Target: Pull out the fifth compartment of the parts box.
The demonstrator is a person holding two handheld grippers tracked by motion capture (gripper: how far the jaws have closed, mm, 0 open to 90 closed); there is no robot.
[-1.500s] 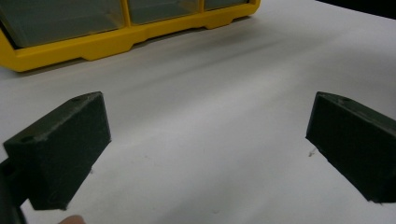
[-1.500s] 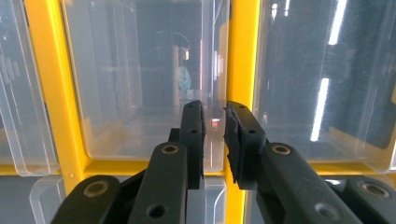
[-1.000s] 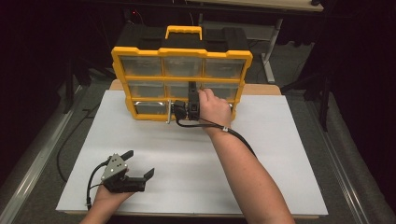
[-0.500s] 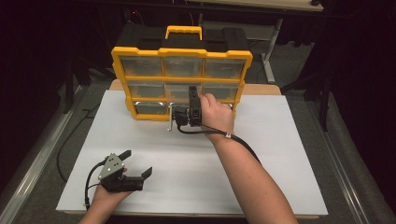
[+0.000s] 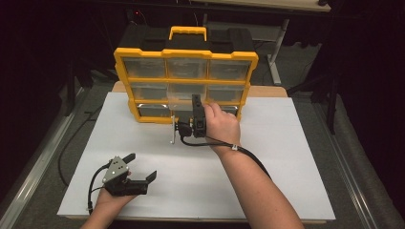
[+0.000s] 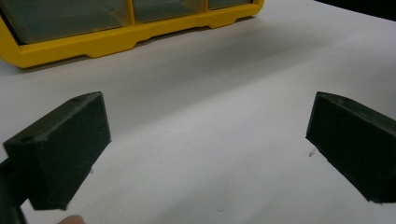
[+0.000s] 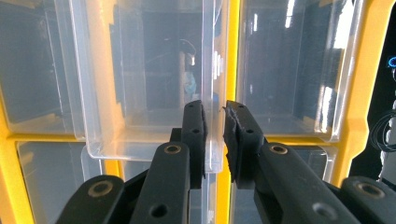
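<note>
Since a second ago the right tongs (image 5: 193, 114), clenched on the clear plastic drawer (image 7: 154, 79), have drawn it farther from the yellow organiser case (image 5: 186, 55); pull straight and level, while the left tongs (image 5: 136, 169) rest released on the white desk (image 5: 286, 157).

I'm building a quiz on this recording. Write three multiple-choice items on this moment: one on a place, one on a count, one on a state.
1. Where does the left gripper rest?
A. on the white table top, near its front edge
B. on top of the organizer
C. inside a drawer

2. How many columns of drawers does the yellow organizer have?
A. two
B. three
C. five

3. What is the right gripper doing?
A. hanging open above the table
B. clamping the yellow handle
C. gripping the wall of a clear drawer

Key: 1 A, the high view shows it low on the table top; 2 B, three drawers per row; 3 C, the right gripper view shows its jaws pinching the clear wall.
</note>
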